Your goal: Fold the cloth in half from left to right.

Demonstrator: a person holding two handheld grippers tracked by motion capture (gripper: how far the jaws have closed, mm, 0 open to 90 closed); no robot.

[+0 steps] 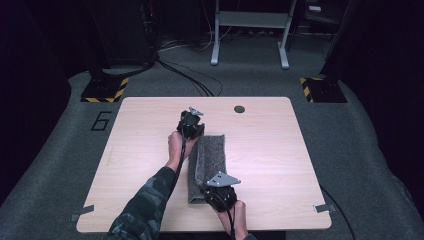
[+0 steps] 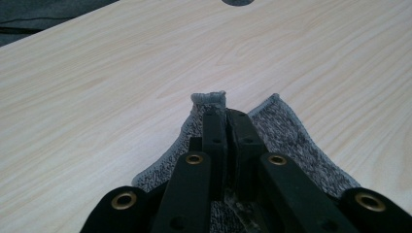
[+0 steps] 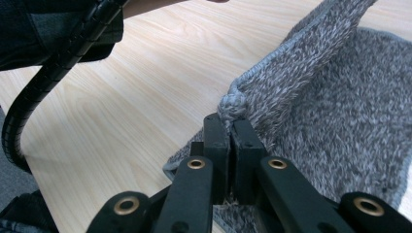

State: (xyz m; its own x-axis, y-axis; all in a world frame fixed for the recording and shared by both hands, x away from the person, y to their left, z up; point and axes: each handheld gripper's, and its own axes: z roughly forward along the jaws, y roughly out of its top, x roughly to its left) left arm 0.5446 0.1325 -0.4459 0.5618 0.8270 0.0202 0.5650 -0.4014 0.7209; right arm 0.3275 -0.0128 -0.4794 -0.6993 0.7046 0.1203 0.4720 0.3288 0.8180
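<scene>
A grey fuzzy towel (image 1: 210, 157) lies folded lengthwise in the middle of the wooden table (image 1: 270, 150). My left gripper (image 1: 196, 135) is at the towel's far left corner, shut on the towel (image 2: 286, 131), whose hemmed edge pokes up past the jaws. My right gripper (image 1: 209, 192) is at the near end, shut on a bunched corner of the towel (image 3: 311, 97). That pinched edge is lifted, with the rest of the cloth spread flat to the right. In the right gripper view, the left gripper's black cable (image 3: 43, 82) and a camouflage sleeve (image 3: 39, 29) cross the upper left.
A dark round hole (image 1: 239, 109) sits in the table near its far edge. Grey carpet surrounds the table, with black cables (image 1: 185, 75), a metal stand (image 1: 250, 30) and yellow-black striped bases (image 1: 105, 90) beyond. Tape tabs mark the near corners.
</scene>
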